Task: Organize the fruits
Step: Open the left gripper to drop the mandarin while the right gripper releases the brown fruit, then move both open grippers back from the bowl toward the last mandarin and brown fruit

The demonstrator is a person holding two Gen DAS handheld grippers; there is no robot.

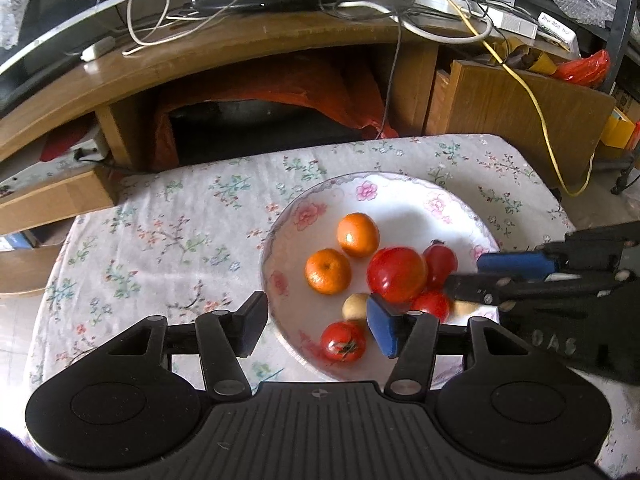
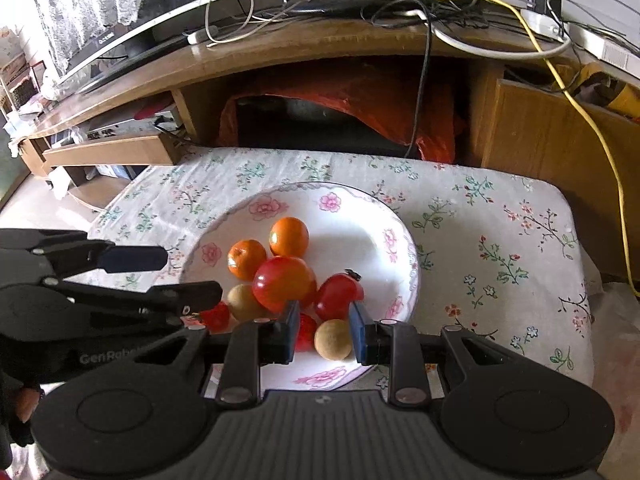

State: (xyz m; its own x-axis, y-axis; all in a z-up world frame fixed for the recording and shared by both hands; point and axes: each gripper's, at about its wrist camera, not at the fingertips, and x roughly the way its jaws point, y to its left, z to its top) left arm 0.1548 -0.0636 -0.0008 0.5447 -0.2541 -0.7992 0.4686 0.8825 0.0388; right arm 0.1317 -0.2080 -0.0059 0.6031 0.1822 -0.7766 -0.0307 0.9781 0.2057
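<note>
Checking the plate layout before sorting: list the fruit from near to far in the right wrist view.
Round tan fruit between the open right gripper's fingers → glossy red pepper-like fruit → big red-orange tomato → small orange mandarin → larger orange mandarin, all on the floral white plate.

We look down from both wrists, close over the worktop (image 1: 168, 216), facing the wooden desk (image 2: 320, 60) behind. The left view sits left of the plate (image 1: 400, 192), the right view nearer its right; both share plate, fruit and desk.
</note>
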